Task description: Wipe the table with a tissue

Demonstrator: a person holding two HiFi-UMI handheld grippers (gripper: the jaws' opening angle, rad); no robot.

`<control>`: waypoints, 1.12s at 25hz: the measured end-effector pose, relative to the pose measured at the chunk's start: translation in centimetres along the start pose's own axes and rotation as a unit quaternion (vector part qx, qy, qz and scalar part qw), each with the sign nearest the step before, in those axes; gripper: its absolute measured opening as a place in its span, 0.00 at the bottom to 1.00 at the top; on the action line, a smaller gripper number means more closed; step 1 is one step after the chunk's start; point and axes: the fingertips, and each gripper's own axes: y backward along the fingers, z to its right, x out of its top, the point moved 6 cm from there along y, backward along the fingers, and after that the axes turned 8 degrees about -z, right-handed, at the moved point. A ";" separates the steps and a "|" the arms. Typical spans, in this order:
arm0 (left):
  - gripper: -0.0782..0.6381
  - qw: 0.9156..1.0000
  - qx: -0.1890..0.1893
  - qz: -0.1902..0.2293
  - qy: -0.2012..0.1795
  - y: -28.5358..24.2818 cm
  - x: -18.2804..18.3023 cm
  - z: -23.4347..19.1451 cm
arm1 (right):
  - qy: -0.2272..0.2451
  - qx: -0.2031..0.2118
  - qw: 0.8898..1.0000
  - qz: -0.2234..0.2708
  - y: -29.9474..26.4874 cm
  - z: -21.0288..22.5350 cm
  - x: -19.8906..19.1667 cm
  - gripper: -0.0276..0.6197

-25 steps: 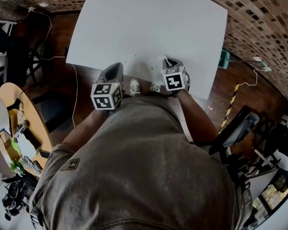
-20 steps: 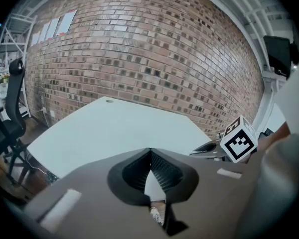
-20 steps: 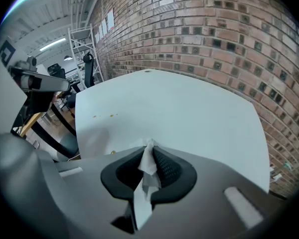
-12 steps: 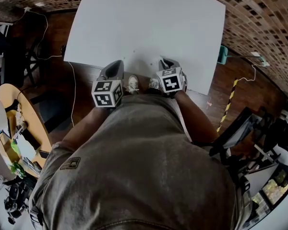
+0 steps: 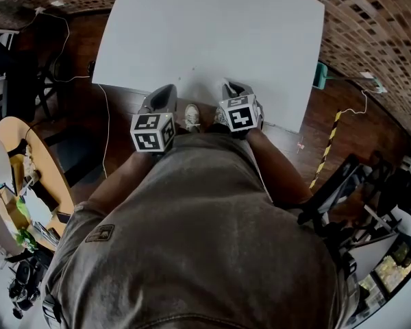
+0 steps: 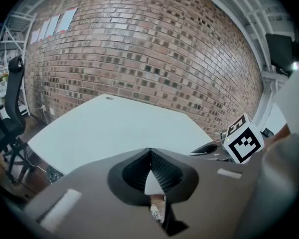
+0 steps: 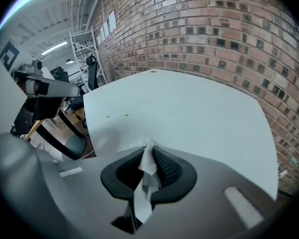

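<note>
— Tissue (image 7: 148, 167), where?
— Pinched in the right gripper (image 7: 149, 146), jaws pressed together on it. It's crumpled white, one end poking past the tips, the rest trailing back through the gap.
— On the table (image 7: 189, 103)?
— Can't tell if it touches. The tips sit over the near edge of the white top. A couple of small brown specks (image 7: 107, 116) lie further in, towards the left.
— Left gripper (image 6: 150, 152)?
— Jaws together at the tips, nothing between them. It's also at the near table edge, beside the right one.
</note>
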 end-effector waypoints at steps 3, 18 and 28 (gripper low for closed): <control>0.11 1.000 0.003 -0.001 0.000 0.2 -0.2 -0.1 | 0.006 0.007 1.000 0.000 -0.1 -0.8 0.1 0.11; 0.11 0.999 0.032 -0.013 -0.001 1.2 -0.8 -0.2 | 0.058 0.051 0.997 0.014 -0.7 -4.6 1.3 0.11; 0.11 0.999 0.030 -0.019 -0.011 -0.7 -0.2 2.7 | 0.018 0.017 1.000 0.014 0.0 2.1 0.2 0.11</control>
